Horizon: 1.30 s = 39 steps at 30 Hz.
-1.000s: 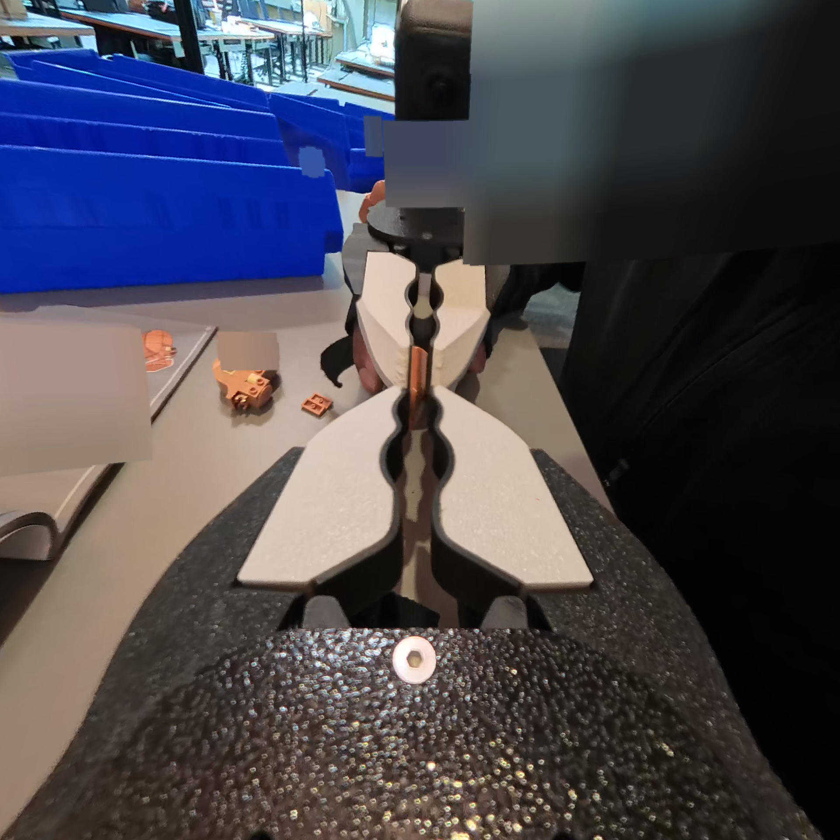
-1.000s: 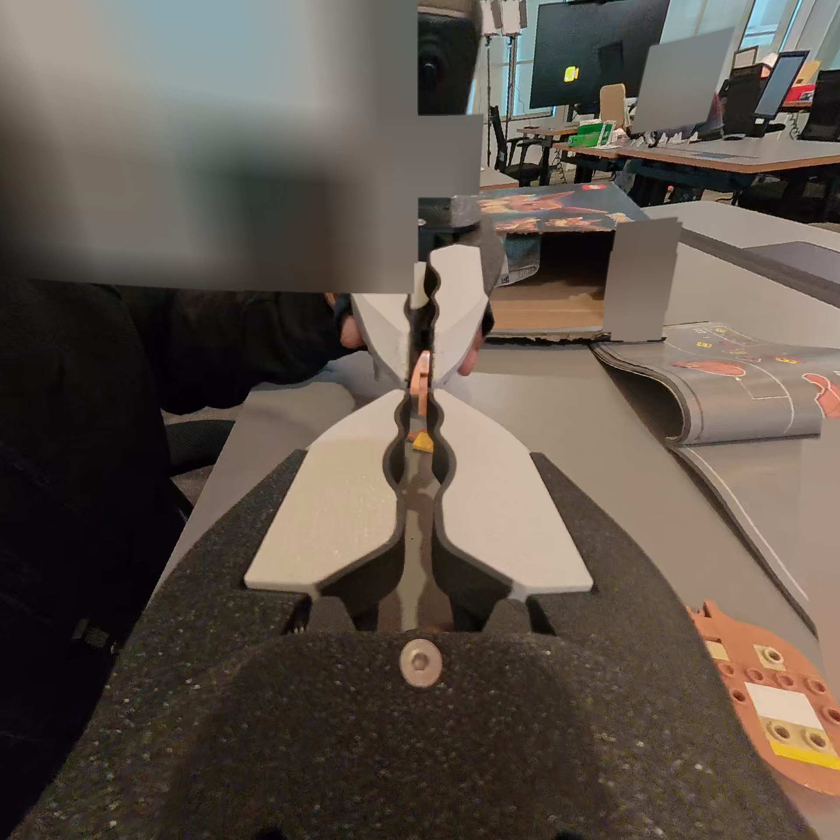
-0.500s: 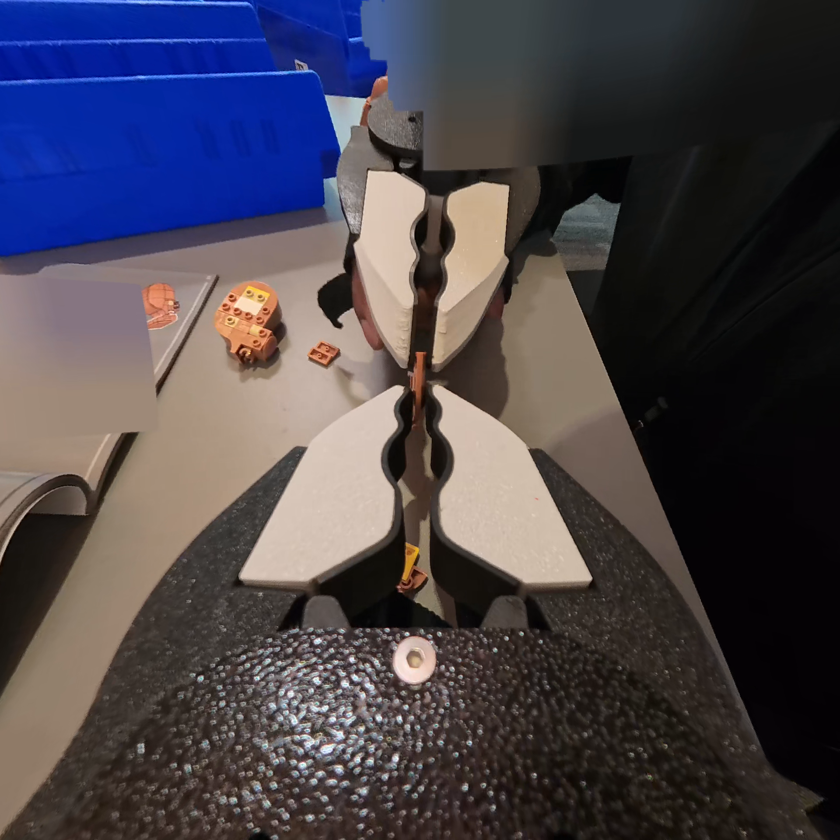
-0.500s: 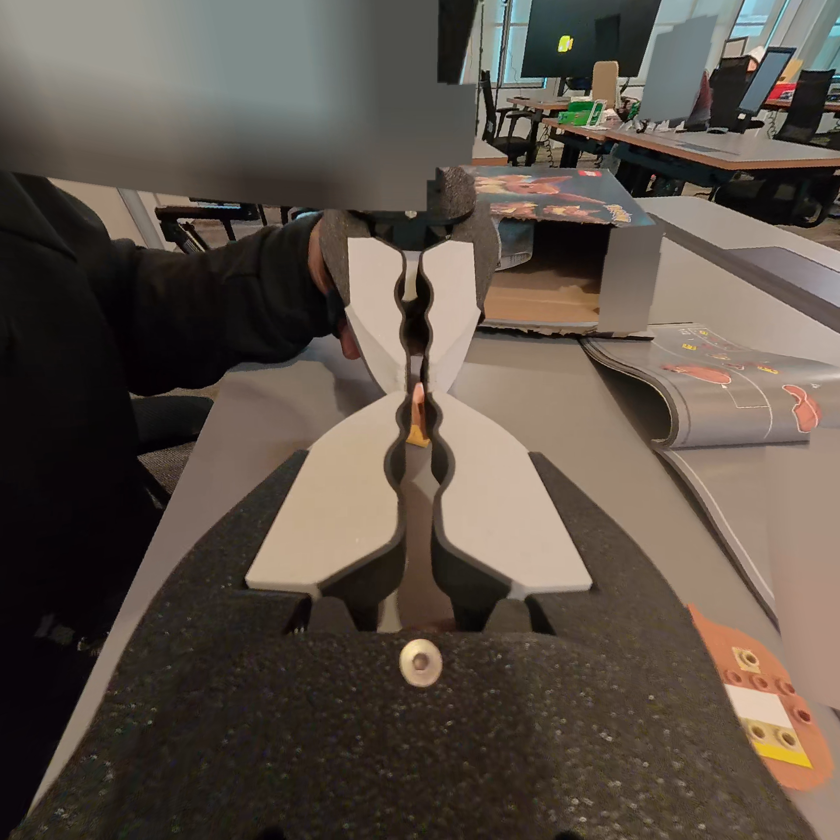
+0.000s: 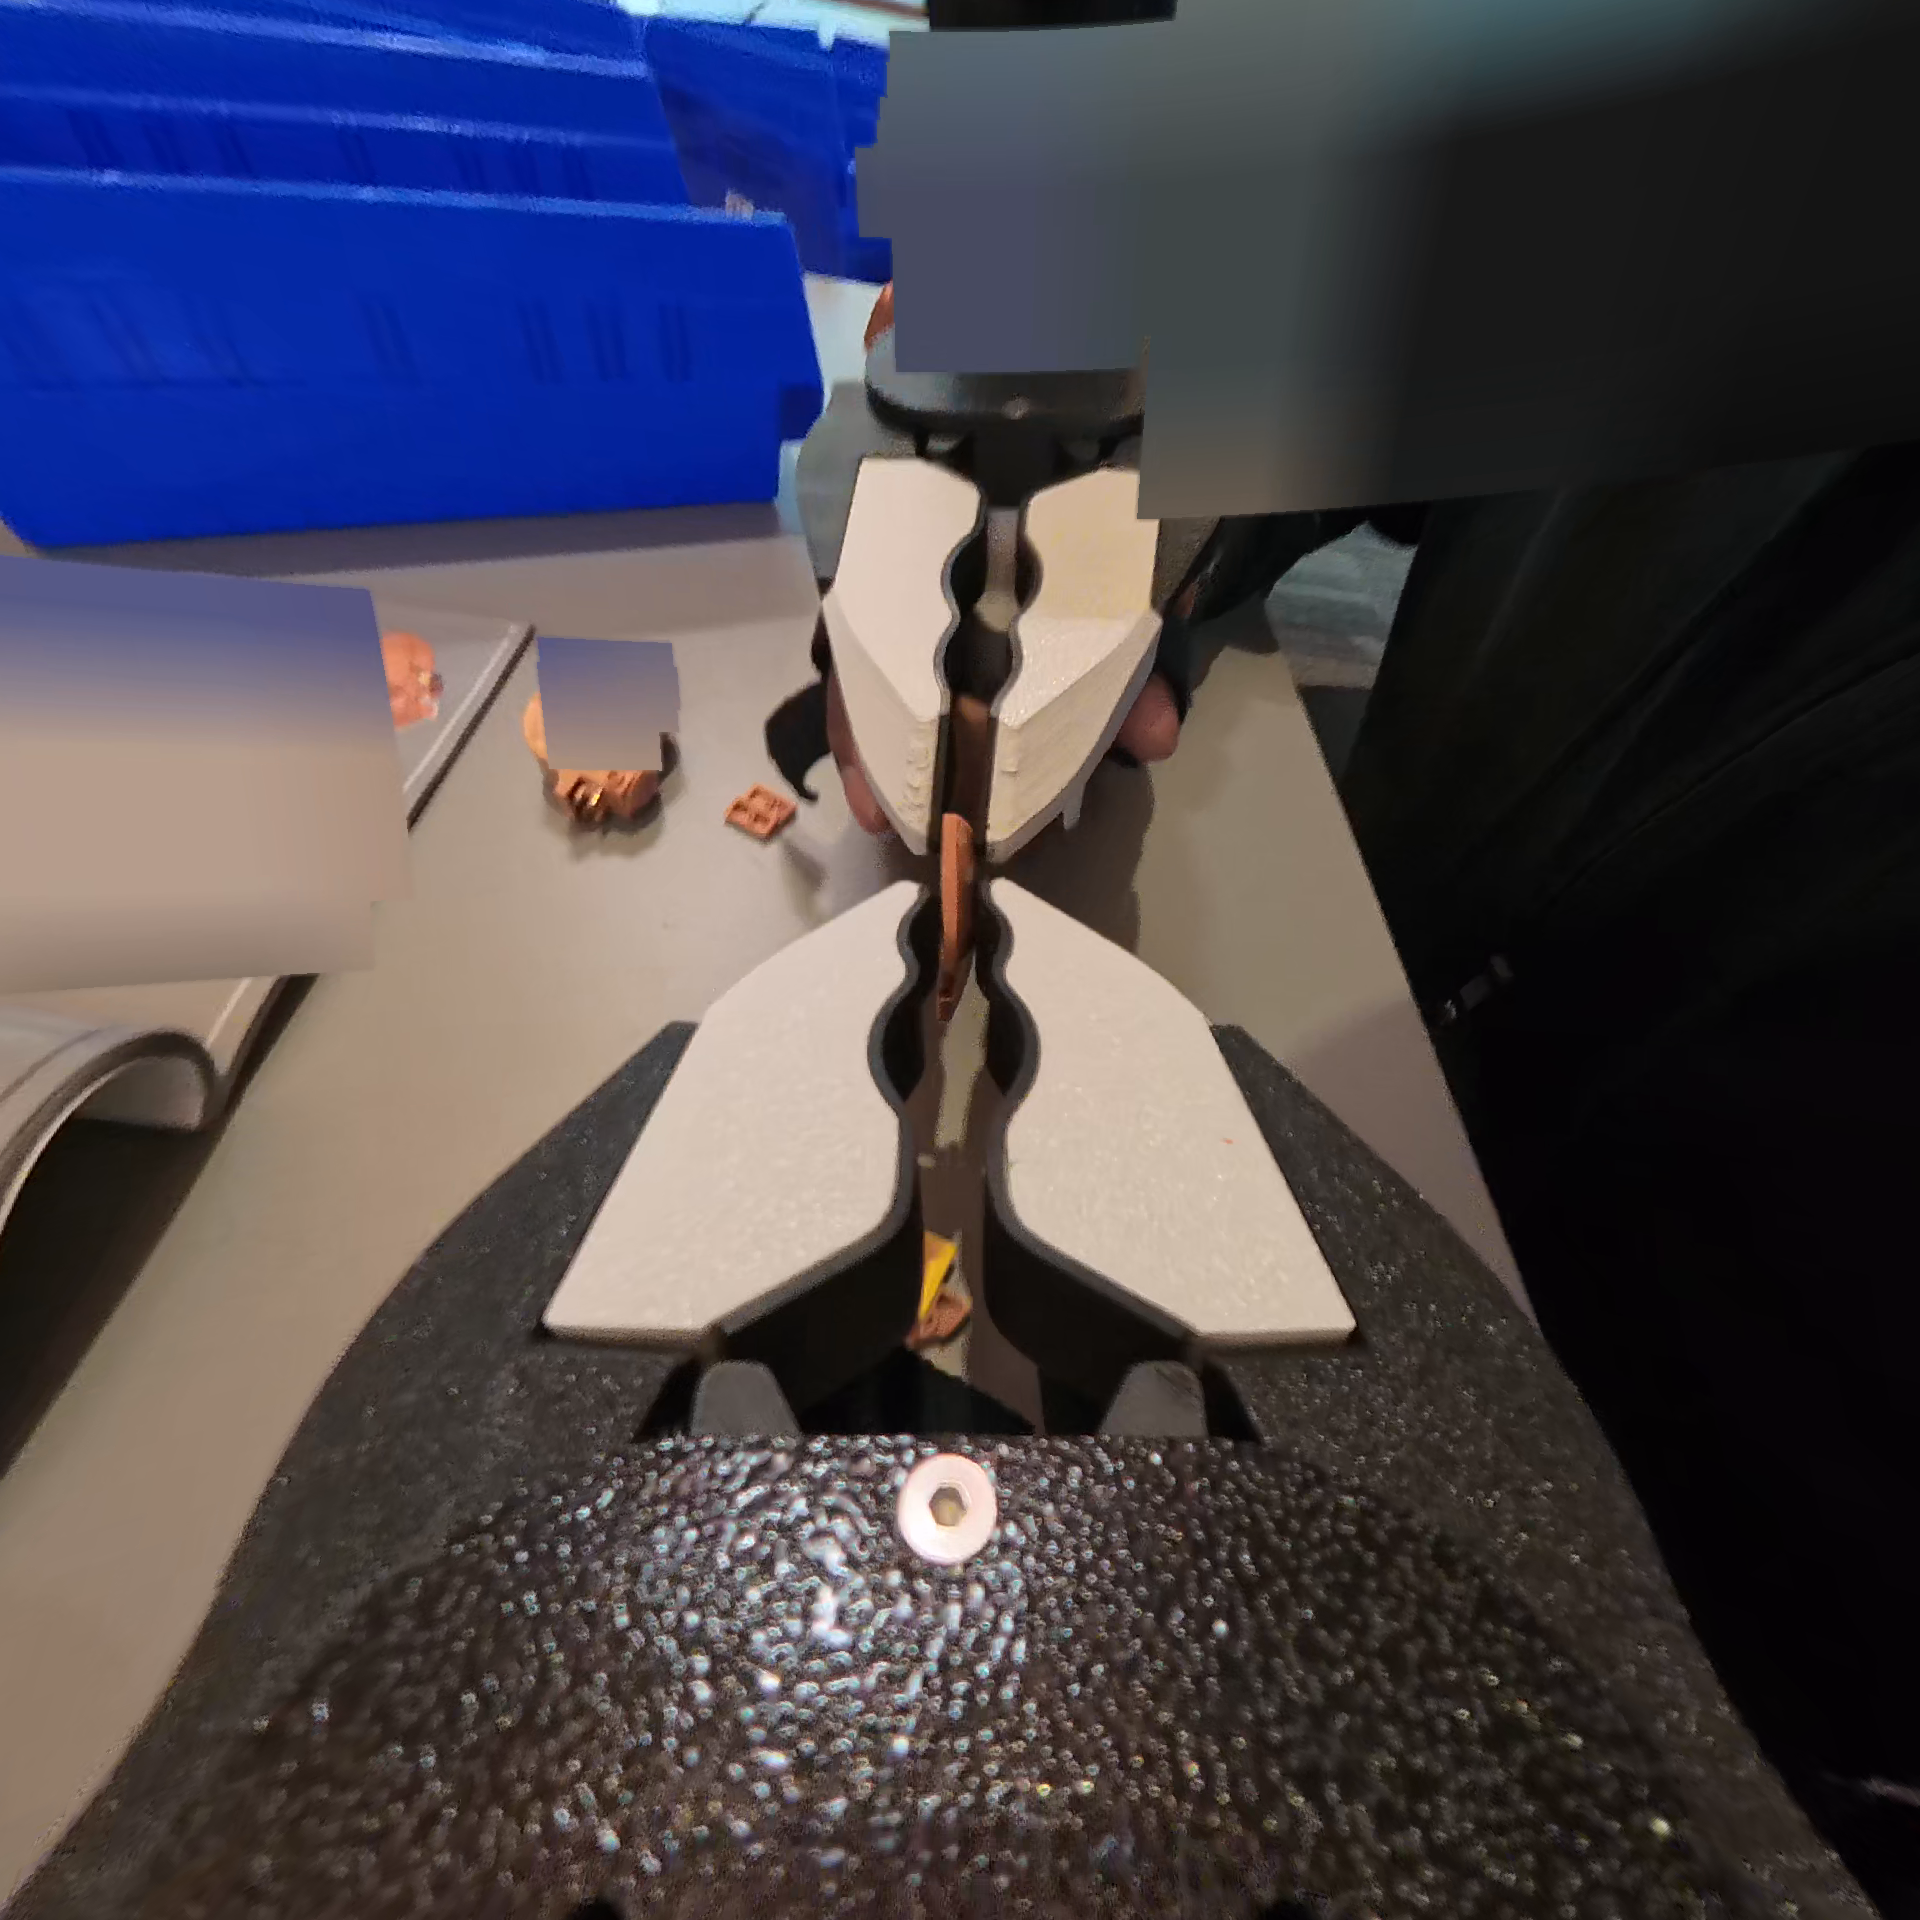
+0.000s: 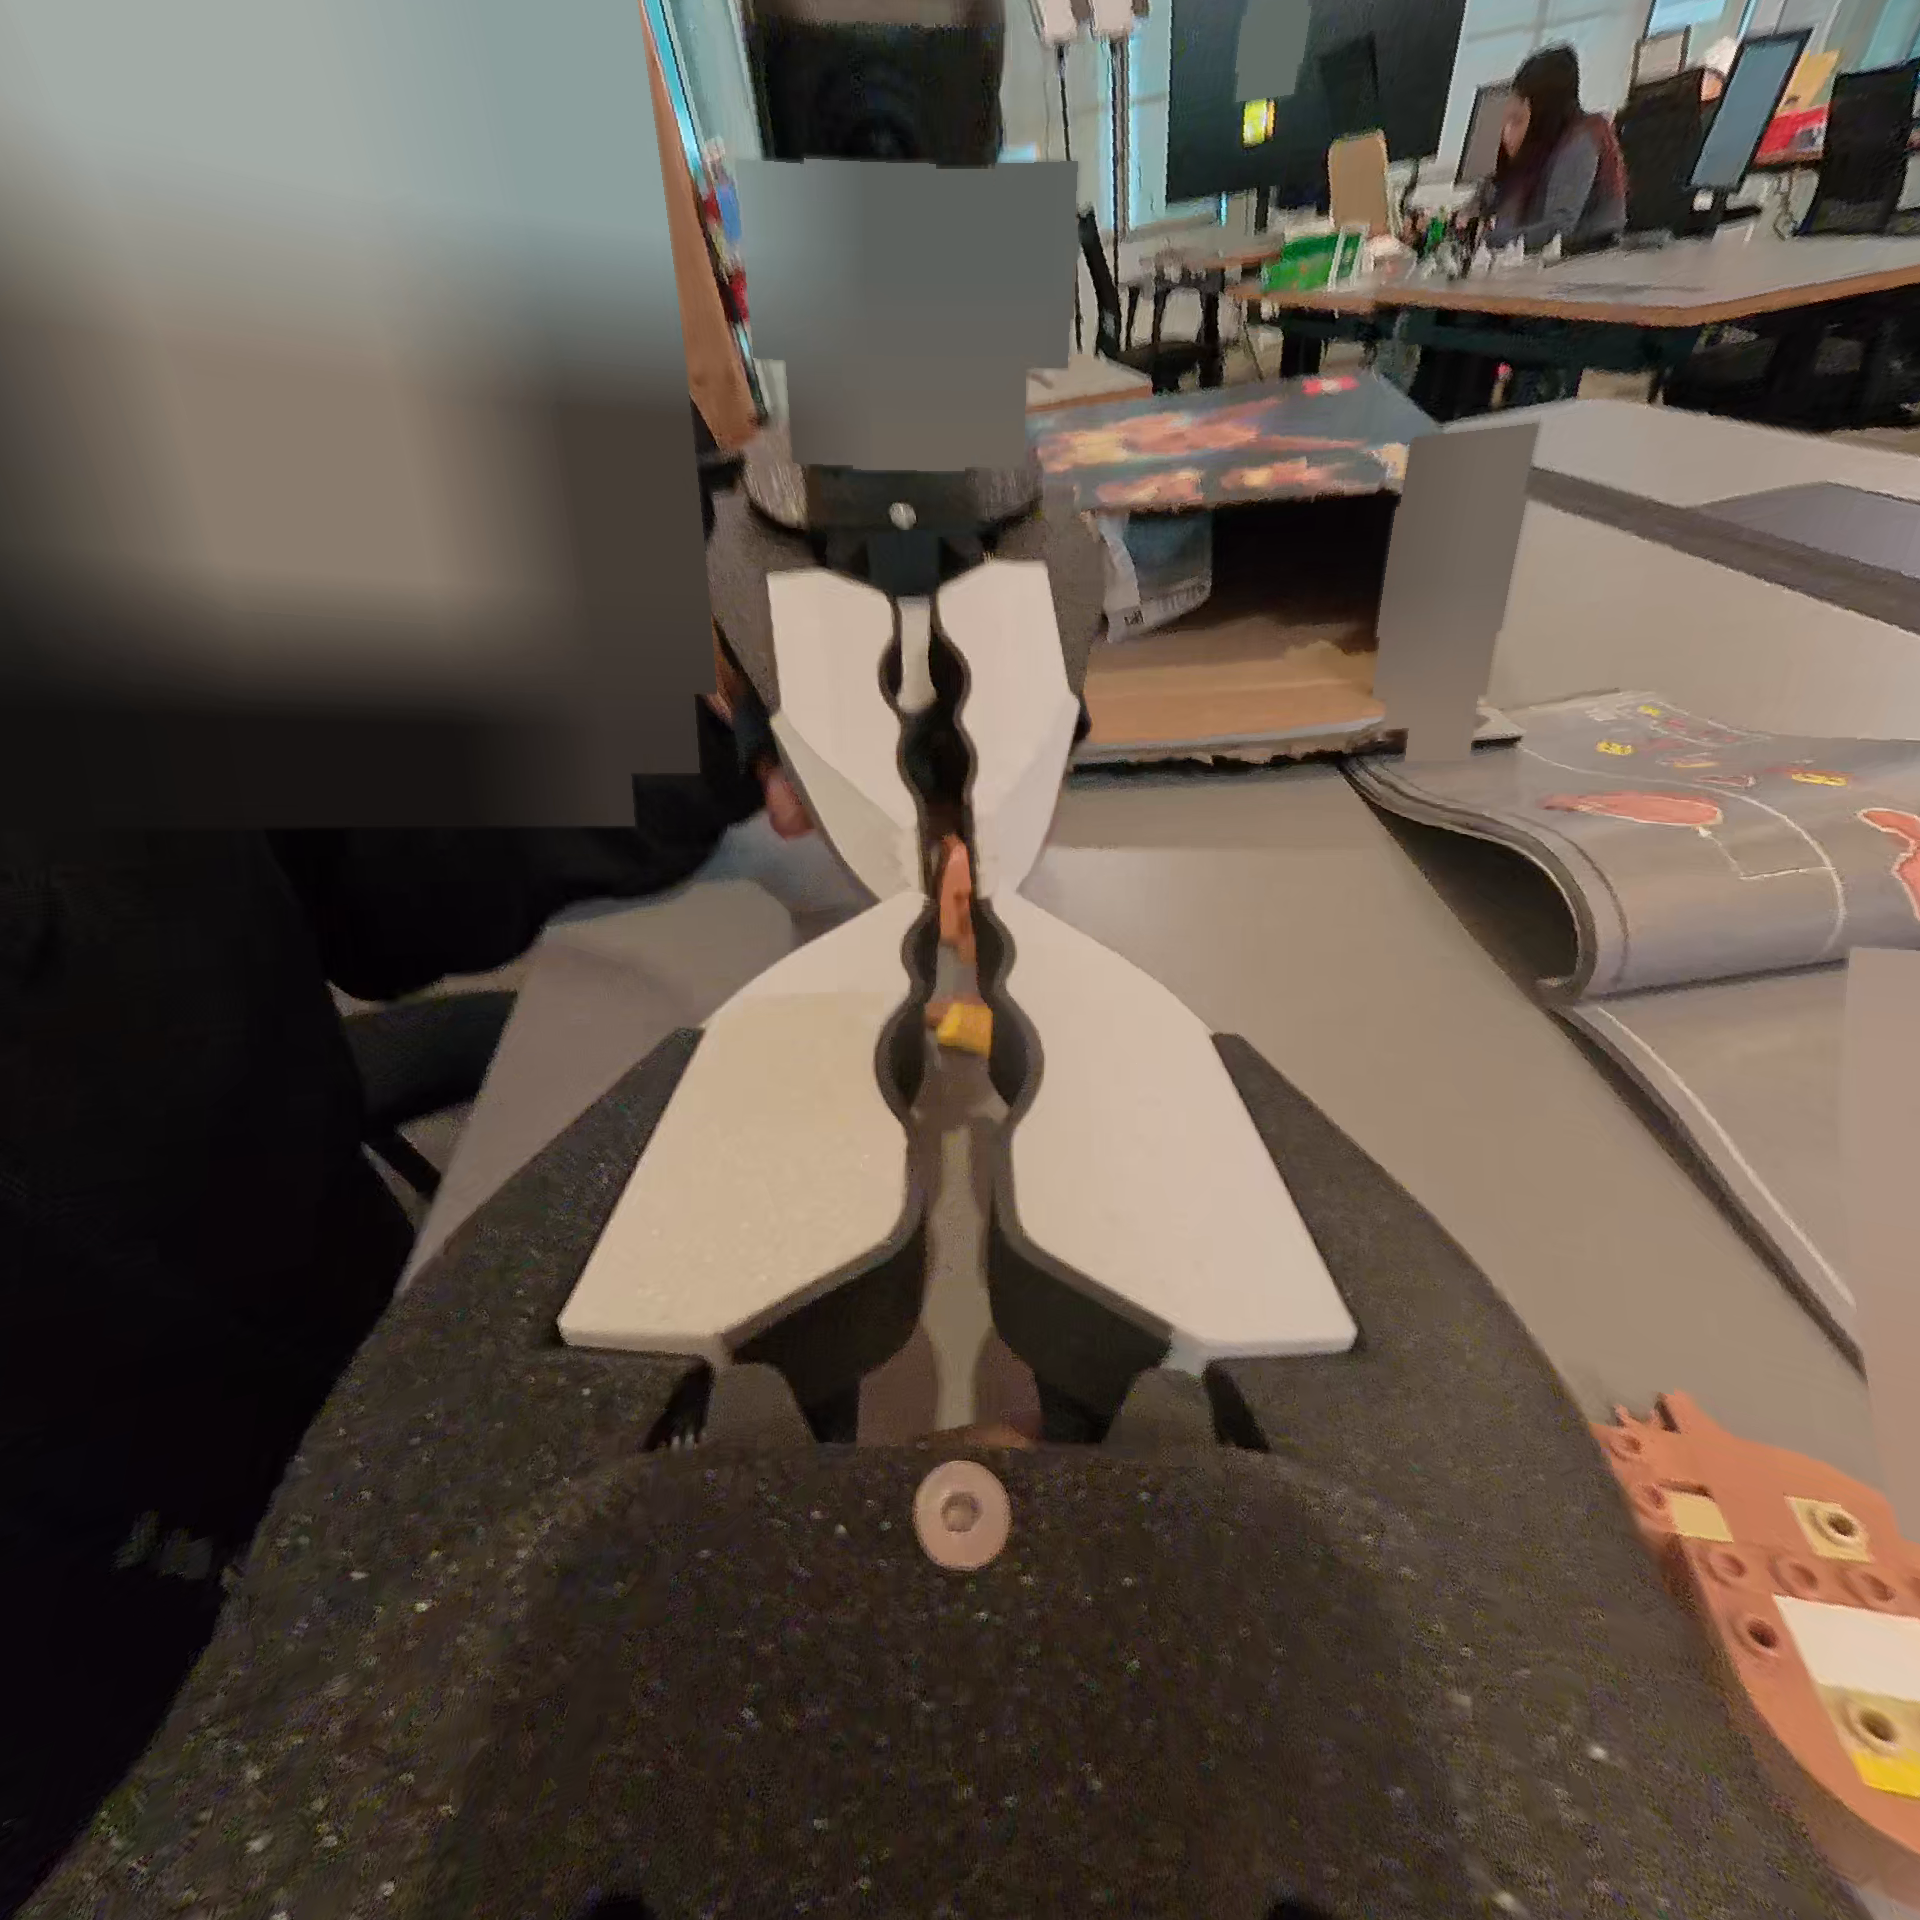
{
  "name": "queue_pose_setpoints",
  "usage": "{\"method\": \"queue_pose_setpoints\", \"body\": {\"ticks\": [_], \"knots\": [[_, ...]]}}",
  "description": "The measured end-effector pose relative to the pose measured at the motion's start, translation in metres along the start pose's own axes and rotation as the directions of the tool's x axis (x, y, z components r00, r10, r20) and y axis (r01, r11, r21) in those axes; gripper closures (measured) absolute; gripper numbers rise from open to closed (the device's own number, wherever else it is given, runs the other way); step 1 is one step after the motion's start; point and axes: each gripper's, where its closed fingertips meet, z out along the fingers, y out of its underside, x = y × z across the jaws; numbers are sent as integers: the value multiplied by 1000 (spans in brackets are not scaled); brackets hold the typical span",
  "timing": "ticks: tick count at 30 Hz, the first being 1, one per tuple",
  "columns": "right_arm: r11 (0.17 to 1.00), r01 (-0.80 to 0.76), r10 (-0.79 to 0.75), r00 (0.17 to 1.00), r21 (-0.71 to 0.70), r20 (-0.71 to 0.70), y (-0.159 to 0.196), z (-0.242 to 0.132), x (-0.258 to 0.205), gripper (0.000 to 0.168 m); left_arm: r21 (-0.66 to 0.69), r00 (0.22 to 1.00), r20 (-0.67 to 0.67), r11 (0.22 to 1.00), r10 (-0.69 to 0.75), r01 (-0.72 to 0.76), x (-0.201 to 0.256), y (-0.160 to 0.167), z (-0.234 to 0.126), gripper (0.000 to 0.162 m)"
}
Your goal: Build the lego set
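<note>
My left gripper (image 5: 956, 896) is shut on a thin brown lego piece (image 5: 954, 920) held edge-on at its tips. My right gripper (image 5: 966, 831) faces it tip to tip and is shut on another brown piece (image 5: 974, 743); the two pieces meet between the tips. In the right wrist view my right gripper (image 6: 961, 909) holds the brown piece (image 6: 954, 894), with a small yellow part (image 6: 966, 1029) just below it. The left gripper (image 6: 951, 868) stands opposite. A yellow and brown part (image 5: 940, 1294) shows through the left finger gap; I cannot tell if it hangs or lies on the table.
Blue bins (image 5: 364, 364) line the far left. An open booklet (image 5: 104, 1070) (image 6: 1662, 862), a brown sub-assembly (image 5: 603, 800) and a small brown plate (image 5: 762, 810) lie on the grey table. An open lego box (image 6: 1247, 582) stands behind. A flat brown studded assembly (image 6: 1787, 1600) lies near right. A person in dark clothes sits at the table edge. Less than 4 cm separates the two grippers' tips.
Half a second ago both grippers were tilted down toward the table; both have tilted back up. The tips have stayed together, both shut on the brown pieces.
</note>
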Motion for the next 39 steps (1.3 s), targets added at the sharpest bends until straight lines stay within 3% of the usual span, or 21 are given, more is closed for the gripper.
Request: {"method": "queue_pose_setpoints", "body": {"ticks": [9, 16, 21, 23, 26, 29, 32, 36, 39], "knots": [[899, 8, -26, 999, -438, -34, 55, 34, 5, 141, -203, 967, 127, 948, -223, 245, 1, 43, -41, 156], [810, 239, -272, 962, -535, 17, 64, 56, -3, 138, -162, 926, 254, 931, -280, 326, -2, 59, -51, 156], [699, 277, -349, 937, -660, 24, 77, 63, -4, 133, -124, 915, 284, 935, -288, 333, -1, 62, -56, 156], [691, 261, -360, 933, -674, -8, 75, 66, -2, 133, -119, 916, 280, 936, -288, 331, 1, 63, -56, 156], [677, 220, -367, 928, -702, -63, 75, 67, 8, 151, -112, 914, 277, 935, -296, 337, 2, 66, -55, 156], [716, 153, -307, 945, -681, -110, 72, 66, 14, 159, -96, 911, 274, 933, -309, 345, 3, 67, -54, 156], [809, 40, -171, 970, -586, -170, 60, 64, 18, 166, -57, 905, 267, 932, -331, 358, 3, 65, -54, 156], [913, -209, 139, 967, -351, -214, 32, 56, 27, 166, 37, 894, 222, 920, -388, 390, 1, 57, -52, 156], [890, -444, 430, 894, -107, -128, 4, 47, 30, 167, 109, 885, 193, 906, -424, 410, -2, 50, -52, 156]]}}
